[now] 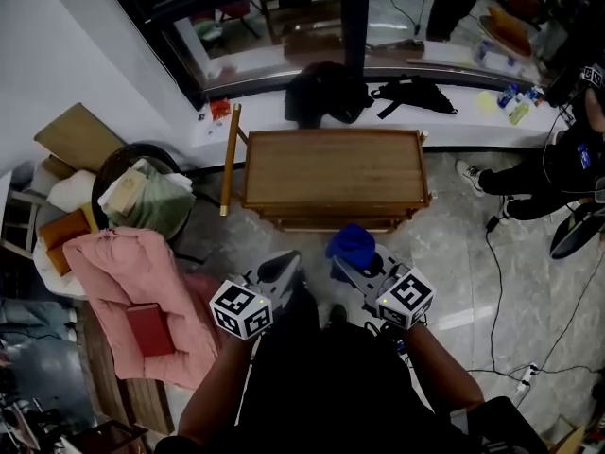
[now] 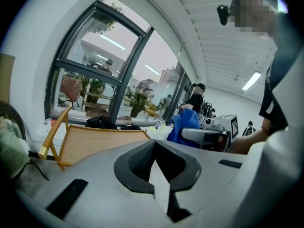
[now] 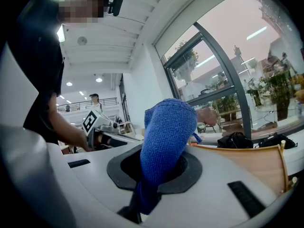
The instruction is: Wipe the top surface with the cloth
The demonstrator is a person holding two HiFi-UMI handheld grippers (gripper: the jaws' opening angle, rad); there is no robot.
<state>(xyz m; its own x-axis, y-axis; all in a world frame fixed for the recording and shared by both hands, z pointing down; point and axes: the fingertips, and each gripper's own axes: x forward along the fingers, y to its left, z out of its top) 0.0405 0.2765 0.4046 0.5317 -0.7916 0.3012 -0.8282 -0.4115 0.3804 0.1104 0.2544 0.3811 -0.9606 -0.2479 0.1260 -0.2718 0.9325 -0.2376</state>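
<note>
Closest in, the right claw [image 1: 348, 265] is clenched on a bright blue microfibre cloth [image 1: 352, 243]. It holds the cloth in the air on the near side of the low wooden counter with a raised rim [image 1: 331, 168], clear of its top. In the right gripper view the blue cloth [image 3: 166, 132] stands up out of the right claw [image 3: 159, 175] as a bunched roll. Its lower end is pinched between the jaws, and the counter [image 3: 259, 163] shows beyond it on the right.

Just left of it, the left claw [image 1: 281, 270] is held at about the same height. The left gripper view shows the left claw [image 2: 154, 151] clenched with nothing in it, jaws meeting at the tips, and the counter [image 2: 95, 141] lying farther off to the left.

The counter stands on a grey marble floor [image 1: 454, 263]. Beyond its far side a black bag [image 1: 321, 93] lies on a white window ledge [image 1: 454, 121]. To the left, a pink cushion [image 1: 128, 272] carries a dark red book [image 1: 149, 329]. At the far right a seated person in dark clothes [image 1: 558, 168] is partly in view.
</note>
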